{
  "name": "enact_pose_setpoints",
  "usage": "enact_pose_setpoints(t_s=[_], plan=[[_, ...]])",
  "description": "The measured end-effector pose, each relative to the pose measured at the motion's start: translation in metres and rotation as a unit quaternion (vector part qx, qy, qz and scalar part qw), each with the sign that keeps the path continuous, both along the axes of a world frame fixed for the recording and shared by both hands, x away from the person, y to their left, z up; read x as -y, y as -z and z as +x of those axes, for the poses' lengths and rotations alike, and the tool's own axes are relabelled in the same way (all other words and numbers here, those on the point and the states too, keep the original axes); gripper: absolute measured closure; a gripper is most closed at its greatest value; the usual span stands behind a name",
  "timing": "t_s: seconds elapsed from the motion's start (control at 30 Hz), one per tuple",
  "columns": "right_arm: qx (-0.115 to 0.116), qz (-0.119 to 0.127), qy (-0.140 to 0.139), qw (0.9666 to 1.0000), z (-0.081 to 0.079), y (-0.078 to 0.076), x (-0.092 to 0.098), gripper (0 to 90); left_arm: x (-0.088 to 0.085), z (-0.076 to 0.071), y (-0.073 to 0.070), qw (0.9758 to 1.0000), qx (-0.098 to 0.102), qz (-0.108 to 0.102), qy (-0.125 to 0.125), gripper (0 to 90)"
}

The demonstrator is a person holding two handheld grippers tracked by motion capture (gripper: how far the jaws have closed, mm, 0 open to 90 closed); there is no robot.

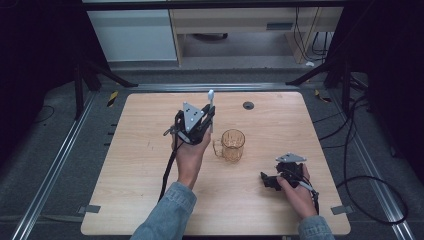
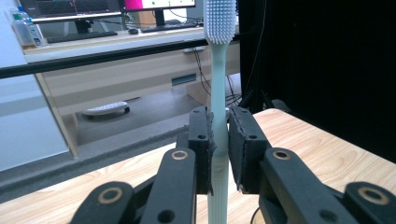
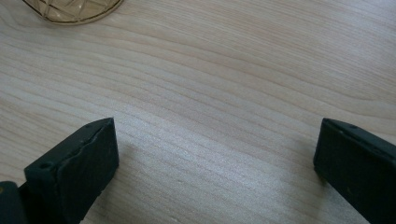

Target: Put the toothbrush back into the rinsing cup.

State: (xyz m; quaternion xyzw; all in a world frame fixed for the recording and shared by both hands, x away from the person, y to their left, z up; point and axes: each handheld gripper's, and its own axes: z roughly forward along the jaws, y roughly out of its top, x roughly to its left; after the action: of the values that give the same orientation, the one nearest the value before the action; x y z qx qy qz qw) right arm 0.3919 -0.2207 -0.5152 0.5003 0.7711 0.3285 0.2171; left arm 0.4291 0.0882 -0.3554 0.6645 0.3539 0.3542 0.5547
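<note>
Toothbrush (image 1: 211, 100) stands upright in the left tongs (image 1: 202, 120), just left of the mug (image 1: 233, 145), while the right tongs (image 1: 270, 181) rest on the surface (image 1: 140, 175) right of the mug. Left gripper view: jaws pinch its handle (image 2: 218, 140) low, so it may tilt or slip. Right gripper view: jaws spread, mug (image 3: 70, 9) ahead.

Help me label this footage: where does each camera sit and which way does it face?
High view: above the person's side, looking forward and down on the table; forearms, both hands.
Left gripper view: rides the left gripper, facing a desk; fingers clamp an upright toothbrush.
Right gripper view: rides the right gripper, facing tabletop.
Shared: the mug.
</note>
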Motion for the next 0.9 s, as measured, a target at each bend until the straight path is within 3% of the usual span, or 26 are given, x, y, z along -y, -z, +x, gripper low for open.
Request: enact_pose_setpoints(t_s=[0.03,0.1,0.13,0.57,0.9], plan=[[0.0,0.0,0.0,1.0,0.0,0.0,0.0,0.4,0.0,0.0,0.001,1.0,0.008,0.002,0.001,79.1],[0.003,-0.003,-0.003,1.0,0.0,0.0,0.0,0.4,0.002,-0.001,0.003,1.0,0.002,-0.001,0.002,79.1],[0.003,-0.002,-0.002,1.0,0.0,0.0,0.0,0.4,0.002,-0.001,0.003,0.9999,0.013,0.003,0.002,79.2],[0.003,-0.003,-0.006,1.0,0.0,0.0,0.001,0.4,0.004,-0.01,0.015,0.9988,0.041,-0.024,0.003,79.2],[0.003,-0.002,-0.006,1.0,0.0,0.0,0.001,0.4,0.005,-0.017,0.03,0.9984,0.04,-0.038,0.01,79.2]])
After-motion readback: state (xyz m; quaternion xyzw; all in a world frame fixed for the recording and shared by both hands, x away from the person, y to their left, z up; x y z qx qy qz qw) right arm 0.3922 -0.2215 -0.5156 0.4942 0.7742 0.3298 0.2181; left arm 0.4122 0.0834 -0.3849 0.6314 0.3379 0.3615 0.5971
